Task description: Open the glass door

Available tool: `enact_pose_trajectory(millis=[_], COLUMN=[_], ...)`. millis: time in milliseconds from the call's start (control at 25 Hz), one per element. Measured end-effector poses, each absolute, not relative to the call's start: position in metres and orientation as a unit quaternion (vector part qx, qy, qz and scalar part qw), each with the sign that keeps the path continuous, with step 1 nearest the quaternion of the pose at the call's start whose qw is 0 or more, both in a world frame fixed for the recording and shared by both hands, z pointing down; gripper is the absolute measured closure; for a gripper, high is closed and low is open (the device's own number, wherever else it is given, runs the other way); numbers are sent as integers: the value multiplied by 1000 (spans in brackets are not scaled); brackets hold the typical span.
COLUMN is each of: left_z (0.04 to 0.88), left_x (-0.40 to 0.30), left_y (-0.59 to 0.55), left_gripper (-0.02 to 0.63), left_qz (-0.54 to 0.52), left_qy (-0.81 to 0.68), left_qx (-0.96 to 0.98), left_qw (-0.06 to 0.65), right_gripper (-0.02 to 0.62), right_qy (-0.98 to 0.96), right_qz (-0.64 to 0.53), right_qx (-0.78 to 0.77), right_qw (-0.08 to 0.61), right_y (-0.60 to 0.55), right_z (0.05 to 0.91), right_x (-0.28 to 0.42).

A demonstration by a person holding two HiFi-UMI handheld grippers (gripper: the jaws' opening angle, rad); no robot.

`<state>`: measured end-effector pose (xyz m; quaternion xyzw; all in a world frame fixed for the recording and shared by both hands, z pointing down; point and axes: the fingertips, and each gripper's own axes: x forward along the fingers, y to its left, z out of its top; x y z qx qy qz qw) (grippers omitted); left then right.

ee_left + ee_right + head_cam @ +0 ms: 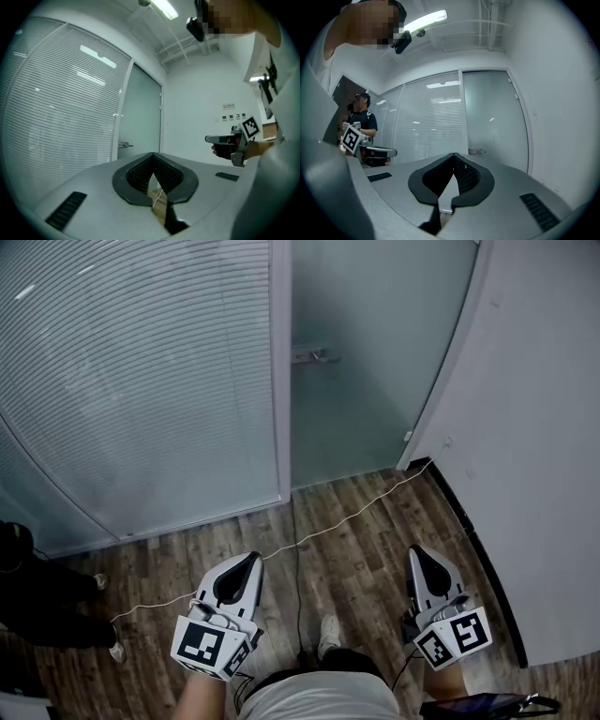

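Cable (347, 518) crosses floor (366, 570) before glass door (375, 362); left gripper (253, 560) and right gripper (414, 553) fingers together.

This is looking like an office. A curved glass partition (141, 381) lined with fine horizontal blinds is running up to a frosted glass door (375, 362) with a metal lever handle (312, 356). Plain white walls (544, 427) are closing in the right side, and wood-look planks (356, 549) are covering the floor. A tube light (425, 19) is glowing beside exposed ceiling pipes (185, 47), and small wall switches (234, 116) are sitting in a row.
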<state>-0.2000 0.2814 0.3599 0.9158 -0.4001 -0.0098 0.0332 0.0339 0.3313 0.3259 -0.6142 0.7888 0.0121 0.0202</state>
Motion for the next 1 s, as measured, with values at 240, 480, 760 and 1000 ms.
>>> enact_pose_trajectory(millis=[240, 480, 760, 1000], left_z=[353, 345, 336, 337], left_x=[-167, -115, -65, -49], left_y=[234, 185, 146, 124], left_gripper=[606, 606, 606, 606], left_qz=[-14, -5, -1, 3], left_qy=[-410, -419, -423, -428], left_qx=[911, 908, 906, 903], left_qw=[31, 30, 23, 24], right_gripper=[595, 595, 595, 595], right_qy=[797, 804, 812, 820], right_qz=[10, -3, -15, -24], right_qx=[-604, -594, -582, -571], right_qw=[26, 34, 44, 41], right_y=[278, 225, 179, 154], right_z=[324, 327, 328, 336], right_x=[67, 120, 167, 177])
